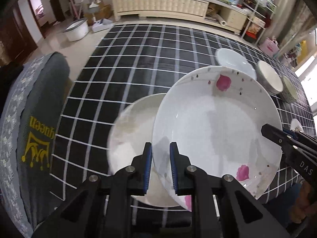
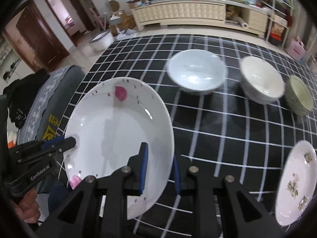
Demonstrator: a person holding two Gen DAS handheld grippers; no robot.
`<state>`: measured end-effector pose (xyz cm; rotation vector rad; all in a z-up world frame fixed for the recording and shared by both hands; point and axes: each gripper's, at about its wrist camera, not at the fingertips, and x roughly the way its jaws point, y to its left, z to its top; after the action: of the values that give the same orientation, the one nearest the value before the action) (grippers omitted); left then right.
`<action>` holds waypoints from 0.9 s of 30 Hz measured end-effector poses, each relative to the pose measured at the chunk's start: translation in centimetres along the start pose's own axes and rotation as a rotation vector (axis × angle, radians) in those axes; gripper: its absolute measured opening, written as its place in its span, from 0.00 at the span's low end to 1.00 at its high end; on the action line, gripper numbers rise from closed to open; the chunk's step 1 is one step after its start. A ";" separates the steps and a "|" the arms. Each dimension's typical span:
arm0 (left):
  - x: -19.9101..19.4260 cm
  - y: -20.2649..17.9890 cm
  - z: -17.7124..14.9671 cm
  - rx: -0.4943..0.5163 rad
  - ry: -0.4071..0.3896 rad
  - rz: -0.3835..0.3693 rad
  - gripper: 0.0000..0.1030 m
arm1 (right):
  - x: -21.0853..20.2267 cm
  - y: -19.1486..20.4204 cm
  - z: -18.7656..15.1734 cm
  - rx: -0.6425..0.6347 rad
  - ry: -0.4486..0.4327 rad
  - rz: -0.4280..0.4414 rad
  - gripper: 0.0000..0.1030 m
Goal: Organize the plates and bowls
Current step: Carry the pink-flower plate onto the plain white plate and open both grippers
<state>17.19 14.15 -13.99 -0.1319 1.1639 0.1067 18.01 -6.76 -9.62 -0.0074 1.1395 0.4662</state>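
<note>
Above the checked tablecloth [image 2: 218,134], both grippers are holding one big flowered plate [image 1: 216,127] up in the air, probably because it is wide and slippery. The left gripper [image 1: 160,168] is pinching the plate's near edge with its jaws almost shut, and the right gripper [image 2: 160,170] is pinching the opposite edge the same way. Another white plate [image 1: 130,138] is lying just under it, so the person is likely stacking plates there, while the three bowls [image 2: 196,71] are sitting farther back.
</note>
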 end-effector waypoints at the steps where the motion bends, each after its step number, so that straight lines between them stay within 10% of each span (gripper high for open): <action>1: 0.1 0.5 0.0 -0.006 0.003 0.006 0.15 | 0.4 0.5 0.1 -0.007 0.005 0.005 0.26; 27: 3.5 5.9 -1.1 -0.077 0.046 0.022 0.15 | 6.1 4.1 -0.4 -0.069 0.120 -0.039 0.26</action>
<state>16.63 19.81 -17.91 -0.1908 1.2082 0.1690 18.21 -1.01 -14.22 -0.1191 1.2381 0.4752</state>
